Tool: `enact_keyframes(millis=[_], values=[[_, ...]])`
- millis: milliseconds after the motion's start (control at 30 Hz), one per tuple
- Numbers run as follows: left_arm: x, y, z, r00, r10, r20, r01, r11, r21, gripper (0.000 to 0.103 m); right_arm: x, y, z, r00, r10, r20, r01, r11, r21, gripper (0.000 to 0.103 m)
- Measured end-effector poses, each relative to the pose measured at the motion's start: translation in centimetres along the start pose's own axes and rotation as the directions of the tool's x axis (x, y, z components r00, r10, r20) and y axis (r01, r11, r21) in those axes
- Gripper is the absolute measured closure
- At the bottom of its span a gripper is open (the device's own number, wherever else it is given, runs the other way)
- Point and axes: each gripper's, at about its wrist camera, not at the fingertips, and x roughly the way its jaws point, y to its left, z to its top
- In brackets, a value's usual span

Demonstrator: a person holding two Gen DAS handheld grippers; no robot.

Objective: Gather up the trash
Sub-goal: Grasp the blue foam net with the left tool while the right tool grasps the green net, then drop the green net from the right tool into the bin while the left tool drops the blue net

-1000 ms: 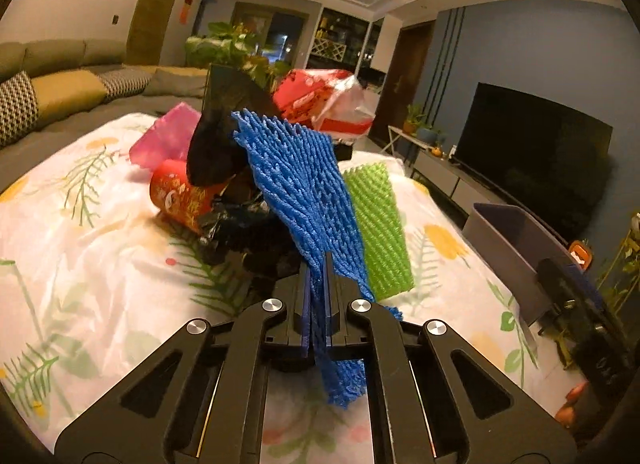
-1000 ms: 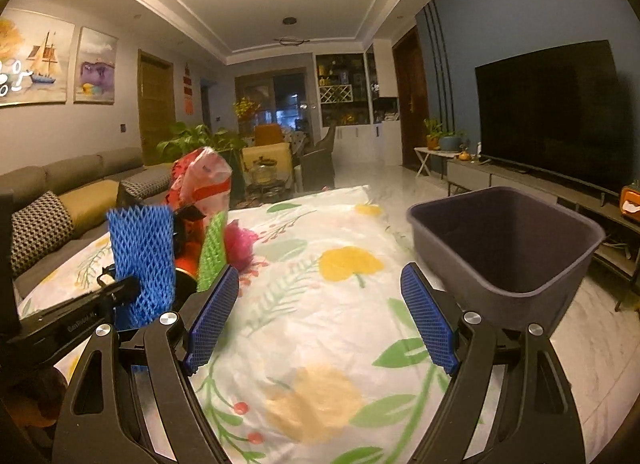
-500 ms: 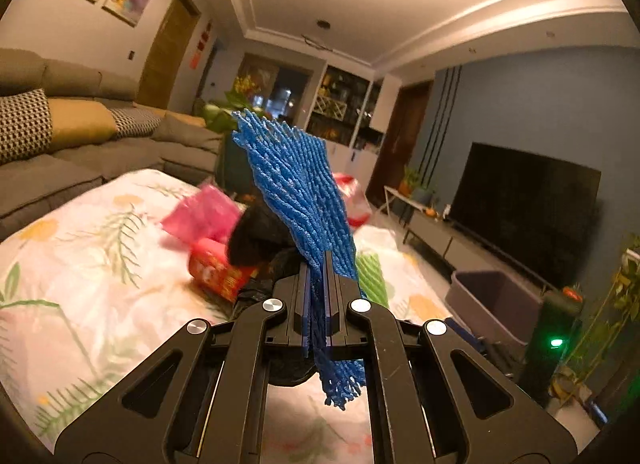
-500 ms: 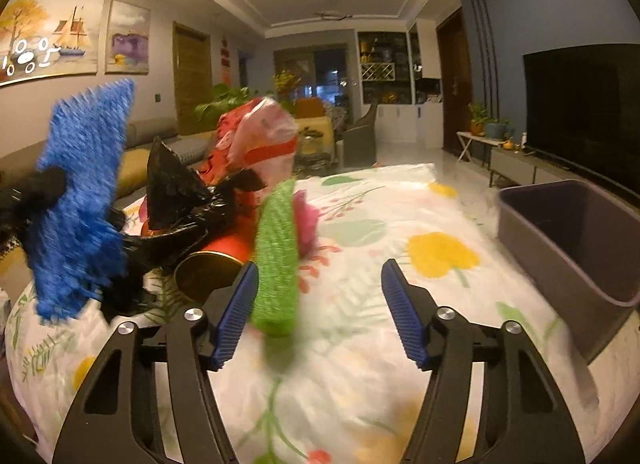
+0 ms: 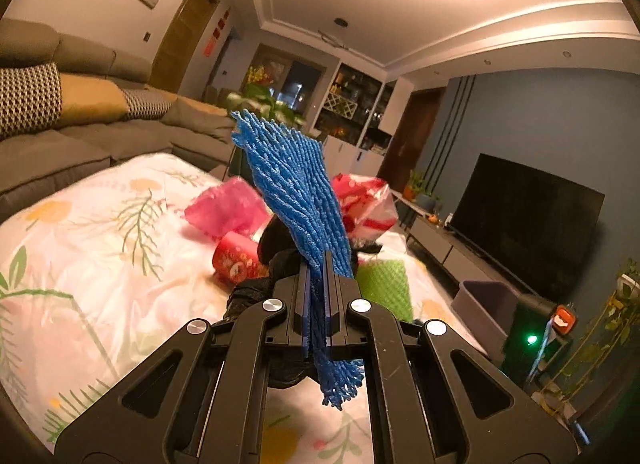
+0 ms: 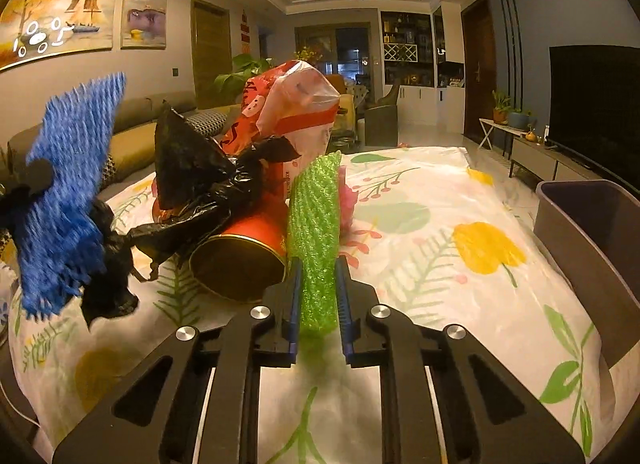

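My left gripper (image 5: pixel 317 276) is shut on a blue foam net (image 5: pixel 294 191), held up above the table; the same blue foam net (image 6: pixel 66 199) shows blurred at the left of the right wrist view. My right gripper (image 6: pixel 318 284) is shut on a green foam net (image 6: pixel 316 223) that stands upright on the flowered tablecloth (image 6: pixel 432 248). Behind it lie a red can (image 6: pixel 240 260) on its side, a black plastic bag (image 6: pixel 192 175), a red-and-white plastic bag (image 6: pixel 292 111) and a pink foam net (image 5: pixel 228 209).
A grey bin (image 6: pixel 596 240) stands off the table's right edge; it also shows as the grey bin (image 5: pixel 486 308) low right in the left wrist view. A sofa (image 5: pixel 80 123) runs along the left. A TV (image 5: pixel 528 219) and low cabinet line the right wall.
My left gripper lifted the blue net higher off the table. My right gripper swung left to the trash pile and went from open to shut on the green net.
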Motion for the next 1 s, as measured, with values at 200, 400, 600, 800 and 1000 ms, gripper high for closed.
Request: enact_keyframes(millis=[200,400,600,800,1000], values=[[0.9,1.1,-1.3,0.998,0.032,-0.057,-0.033,0.999,-0.017,0.099,-1.4,-0.3,-0.1,0.999,-0.014,0.03,0.015,1.0,-0.014,0.087],[1.4,2.5,-2.2,0.992,0.069,-0.11,-0.073,0.997,-0.028,0.099,-2.2,-0.3,-0.3,0.999,-0.02,0.04,0.021,1.0,-0.019,0.087],[1.8,3.5,-2.0,0.989,0.071,-0.132,-0.079,0.996,-0.053,0.095,-2.5,-0.4,-0.3,0.999,-0.025,0.041,0.026,0.999,-0.022,0.087],[2.4,4.0,-1.6,0.988,0.041,-0.15,-0.054,0.996,-0.078,0.096,-2.9,-0.4,-0.4,0.999,-0.027,0.047,0.028,0.999,-0.02,0.087],[1.0,3.6,-0.1,0.996,-0.002,-0.09,-0.007,0.996,-0.09,0.099,-3.8,-0.9,-0.2,0.997,-0.038,0.07,0.038,0.999,-0.007,0.087]])
